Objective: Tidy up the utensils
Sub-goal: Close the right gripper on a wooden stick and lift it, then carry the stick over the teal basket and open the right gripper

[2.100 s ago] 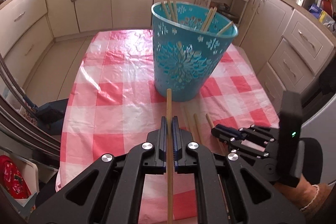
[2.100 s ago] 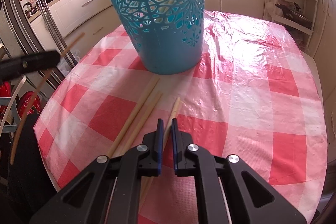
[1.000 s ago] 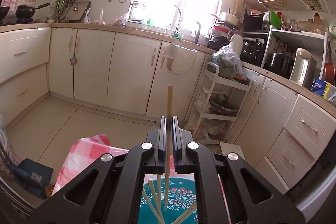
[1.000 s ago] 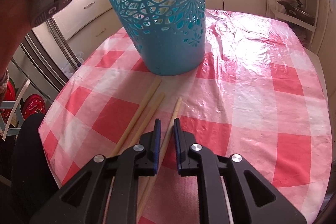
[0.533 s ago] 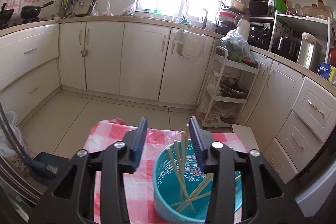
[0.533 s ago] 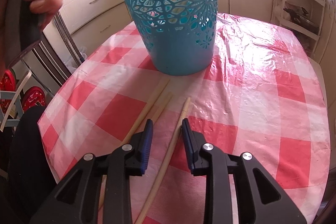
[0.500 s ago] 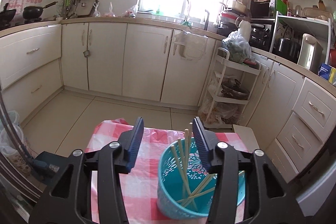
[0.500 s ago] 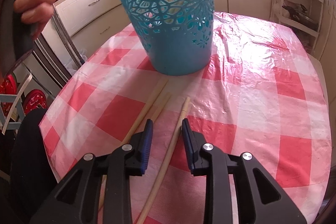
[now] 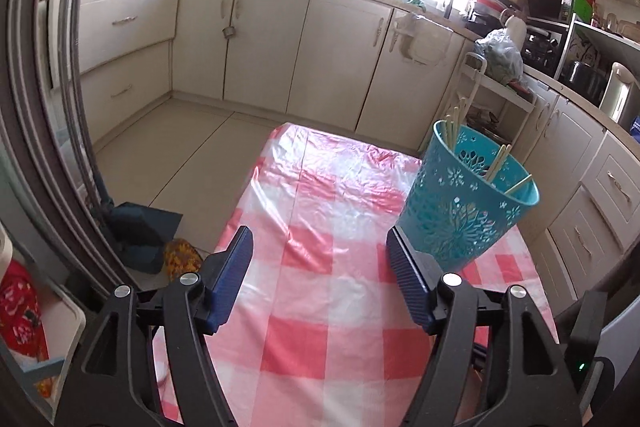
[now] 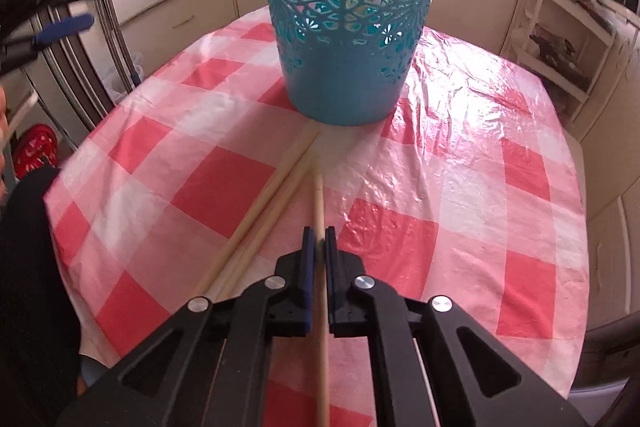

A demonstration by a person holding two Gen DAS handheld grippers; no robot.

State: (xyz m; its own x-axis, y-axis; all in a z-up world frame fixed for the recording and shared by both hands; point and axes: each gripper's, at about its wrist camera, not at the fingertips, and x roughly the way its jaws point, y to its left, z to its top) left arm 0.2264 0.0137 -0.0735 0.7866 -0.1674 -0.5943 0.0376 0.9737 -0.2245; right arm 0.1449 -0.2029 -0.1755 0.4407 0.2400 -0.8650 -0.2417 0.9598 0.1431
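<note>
A teal cut-out basket [image 9: 466, 203] stands on the red-and-white checked tablecloth [image 9: 320, 267] with several wooden chopsticks [image 9: 454, 125] leaning inside it. My left gripper [image 9: 318, 263] is open and empty, held above the table to the left of the basket. In the right wrist view the basket [image 10: 344, 27] is straight ahead. My right gripper [image 10: 319, 239] is shut on a wooden chopstick [image 10: 319, 203] that points at the basket. Two more chopsticks [image 10: 264, 203] lie on the cloth just left of it.
Cream kitchen cabinets [image 9: 260, 39] run along the walls behind the table. A wire rack trolley [image 9: 500, 99] stands beyond the basket. A blue dustpan [image 9: 140, 227] sits on the floor left of the table. The left gripper shows blurred at the far left in the right wrist view [image 10: 64, 11].
My left gripper let its chopstick fall into the basket, opened wide, and drew back to the left. My right gripper opened, then shut on the rightmost chopstick on the cloth.
</note>
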